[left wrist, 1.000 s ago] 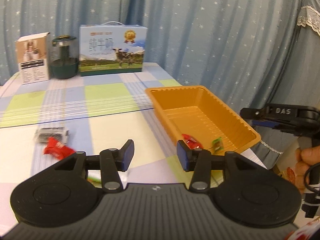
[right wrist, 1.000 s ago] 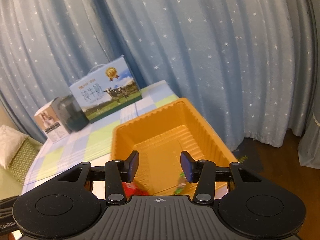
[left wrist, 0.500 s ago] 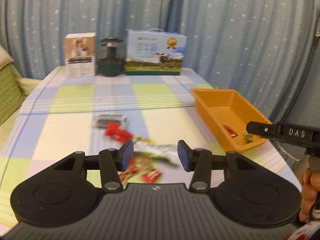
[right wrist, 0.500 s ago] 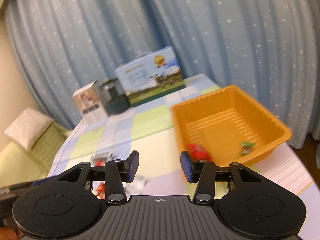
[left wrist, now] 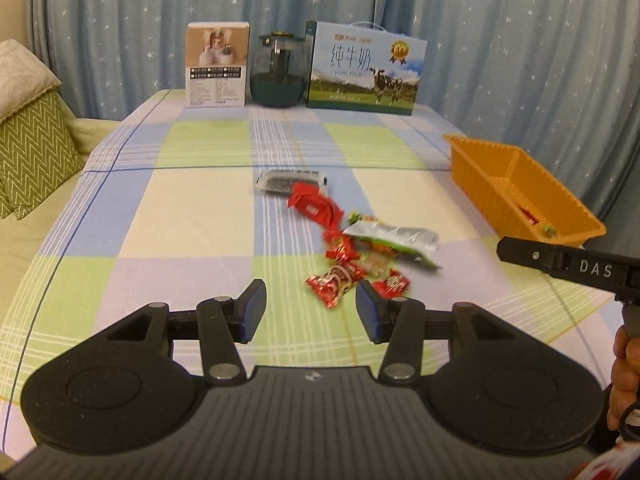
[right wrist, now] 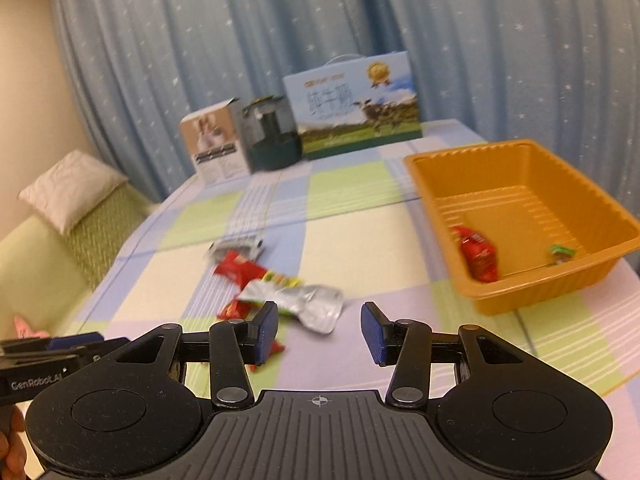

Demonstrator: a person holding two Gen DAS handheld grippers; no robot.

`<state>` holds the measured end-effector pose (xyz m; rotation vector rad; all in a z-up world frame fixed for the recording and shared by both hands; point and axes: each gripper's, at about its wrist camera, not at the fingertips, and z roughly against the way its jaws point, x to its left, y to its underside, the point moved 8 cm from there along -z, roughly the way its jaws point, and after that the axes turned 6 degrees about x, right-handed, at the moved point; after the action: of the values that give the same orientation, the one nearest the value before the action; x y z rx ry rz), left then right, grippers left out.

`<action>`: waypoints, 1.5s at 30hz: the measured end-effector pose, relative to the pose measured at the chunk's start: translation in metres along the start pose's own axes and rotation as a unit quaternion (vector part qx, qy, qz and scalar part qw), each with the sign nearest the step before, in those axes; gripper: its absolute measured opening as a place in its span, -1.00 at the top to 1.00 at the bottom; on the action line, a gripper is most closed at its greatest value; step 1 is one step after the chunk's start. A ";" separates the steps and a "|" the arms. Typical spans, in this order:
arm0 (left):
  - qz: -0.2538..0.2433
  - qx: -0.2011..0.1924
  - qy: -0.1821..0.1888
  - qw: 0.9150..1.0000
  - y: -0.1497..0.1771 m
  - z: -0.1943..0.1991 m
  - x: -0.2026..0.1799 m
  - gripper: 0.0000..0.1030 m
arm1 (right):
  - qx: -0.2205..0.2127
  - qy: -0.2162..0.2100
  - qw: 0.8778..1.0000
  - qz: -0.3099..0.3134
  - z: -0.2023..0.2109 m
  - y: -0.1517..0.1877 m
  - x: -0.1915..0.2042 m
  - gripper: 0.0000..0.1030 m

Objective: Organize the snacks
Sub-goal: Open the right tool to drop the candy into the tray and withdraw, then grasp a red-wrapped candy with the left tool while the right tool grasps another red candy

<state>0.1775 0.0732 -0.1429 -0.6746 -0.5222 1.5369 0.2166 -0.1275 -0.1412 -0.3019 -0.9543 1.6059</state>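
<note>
Two hand-held grippers poised over scattered snacks.
Left hand-held gripper [left wrist: 310,312] and right hand-held gripper [right wrist: 319,332] hold jaws apart, empty, ready to pick. Snack pile [left wrist: 356,248] lies mid-bench [left wrist: 180,216]; orange tray [right wrist: 532,280], the collection point, already holds two pieces.

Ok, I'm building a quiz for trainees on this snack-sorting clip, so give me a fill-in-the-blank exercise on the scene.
1. The orange tray holds ____ snacks.
2. The milk carton shows a picture of a ____.
3. Between the white box and the milk carton stands a dark green ____.
4. The jaws of the left gripper and the right gripper hold ____.

Missing words: two; cow; jar; nothing
</note>
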 end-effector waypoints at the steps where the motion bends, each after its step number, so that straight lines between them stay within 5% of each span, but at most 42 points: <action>1: -0.003 0.002 0.001 1.000 0.001 -0.003 0.001 0.12 | 0.006 0.001 1.000 0.002 -0.005 0.003 0.000 0.10; 20: -0.146 0.035 0.050 0.987 -0.010 -0.100 -0.021 0.15 | 0.066 0.003 0.998 -0.008 -0.046 0.030 -0.013 0.10; 24: -0.164 0.050 0.054 0.984 -0.011 -0.113 -0.026 0.38 | 0.068 0.003 0.998 -0.002 -0.051 0.031 -0.010 0.10; 26: -0.162 0.059 0.057 0.983 -0.009 -0.116 -0.027 0.59 | 0.069 0.002 0.998 0.001 -0.053 0.031 -0.008 0.10; 29: -0.151 0.067 0.048 0.985 -0.007 -0.110 -0.021 0.64 | 0.069 -0.006 0.998 0.003 -0.056 0.030 -0.002 0.10; 39: -0.067 0.076 0.009 0.995 0.010 -0.083 0.027 0.65 | 0.077 -0.054 0.995 0.016 -0.087 0.029 0.044 0.10; 45: -0.055 0.063 0.018 0.996 0.011 -0.080 0.031 0.60 | 0.072 -0.028 0.997 0.027 -0.107 0.024 0.056 0.10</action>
<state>0.2245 0.0975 -0.2116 -0.5660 -0.4252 1.4381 0.2539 -0.0319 -0.2094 -0.1846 -0.8744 1.7310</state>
